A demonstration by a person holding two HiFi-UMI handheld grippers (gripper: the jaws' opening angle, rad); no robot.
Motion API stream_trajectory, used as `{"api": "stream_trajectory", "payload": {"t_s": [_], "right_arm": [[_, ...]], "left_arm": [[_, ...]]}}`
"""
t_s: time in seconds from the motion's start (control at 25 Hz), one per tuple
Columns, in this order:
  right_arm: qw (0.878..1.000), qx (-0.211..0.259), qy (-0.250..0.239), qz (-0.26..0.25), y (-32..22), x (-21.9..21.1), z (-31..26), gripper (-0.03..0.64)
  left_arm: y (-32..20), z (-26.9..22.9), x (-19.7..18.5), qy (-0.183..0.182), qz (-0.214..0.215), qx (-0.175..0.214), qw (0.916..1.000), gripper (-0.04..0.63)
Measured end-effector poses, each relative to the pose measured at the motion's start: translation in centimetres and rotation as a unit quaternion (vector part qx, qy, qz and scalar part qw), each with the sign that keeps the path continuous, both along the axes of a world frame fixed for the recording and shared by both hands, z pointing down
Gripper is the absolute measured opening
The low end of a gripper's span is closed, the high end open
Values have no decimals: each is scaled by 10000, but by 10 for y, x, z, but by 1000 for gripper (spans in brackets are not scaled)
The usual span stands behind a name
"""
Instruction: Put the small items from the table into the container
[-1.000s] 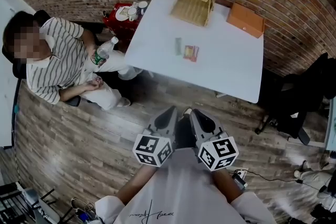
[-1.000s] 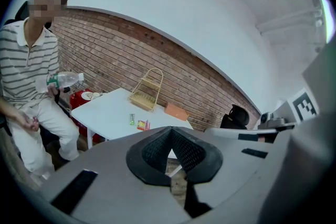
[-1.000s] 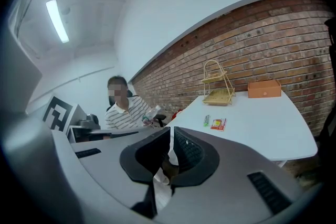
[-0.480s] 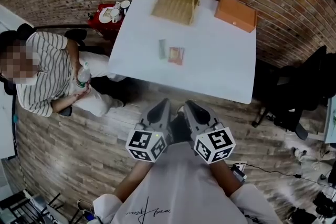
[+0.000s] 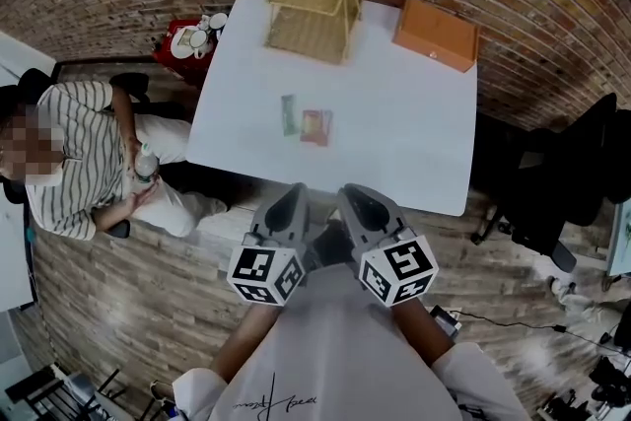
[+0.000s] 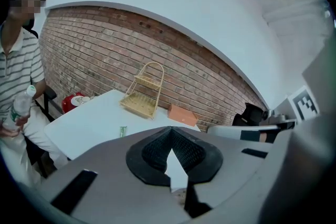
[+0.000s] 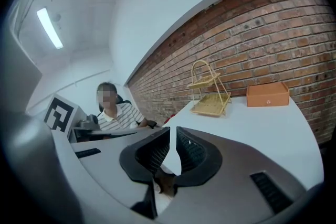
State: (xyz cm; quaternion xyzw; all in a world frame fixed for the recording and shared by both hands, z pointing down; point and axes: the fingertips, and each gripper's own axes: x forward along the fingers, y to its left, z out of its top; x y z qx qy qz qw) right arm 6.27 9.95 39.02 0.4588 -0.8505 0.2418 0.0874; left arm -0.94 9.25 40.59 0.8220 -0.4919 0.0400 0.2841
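Note:
On the white table [image 5: 404,133] lie two small items side by side: a green packet [image 5: 288,113] and an orange-red packet [image 5: 316,127]. A two-tier wicker basket [image 5: 311,0] stands at the table's far edge. My left gripper [image 5: 289,200] and right gripper [image 5: 353,198] hang side by side over the floor, just short of the table's near edge. Both are shut and hold nothing. The left gripper view shows the left gripper [image 6: 170,134] aimed at the table, with the basket [image 6: 144,92] and green packet [image 6: 123,131] ahead. Past the right gripper [image 7: 174,139] the basket [image 7: 210,91] shows.
An orange box [image 5: 437,33] sits at the table's far right. A person in a striped shirt [image 5: 74,163] sits left of the table holding a bottle. A red stand with cups [image 5: 187,39] is by the far left corner. A black chair [image 5: 557,187] stands to the right.
The table and its items have drawn nearer in the head view as both grippers moved together toward its near edge. Both stayed shut.

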Motion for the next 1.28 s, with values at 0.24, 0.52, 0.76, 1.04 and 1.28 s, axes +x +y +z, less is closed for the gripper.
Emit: {"api": "stream_trajectory", "payload": {"t_s": [0.24, 0.52, 0.76, 1.04, 1.28], "right_arm": [[9998, 48, -60, -189, -17, 0, -1, 23], [9993, 60, -149, -345, -21, -3, -5, 23], [9982, -37, -243, -540, -18, -12, 2, 23], [9983, -59, -173, -559, -30, -14, 6, 23], [9983, -80, -62, -582, -44, -17, 10, 23]], "left_arm": [[-16, -1, 7, -77, -131, 28, 9999, 11], [-19, -2, 9, -174, -240, -3, 9996, 11], [-21, 5, 1, -290, -422, -81, 9987, 11], [-35, 13, -1, -304, -427, -149, 9985, 11], [-54, 27, -4, -336, -411, -273, 9982, 12]]}}
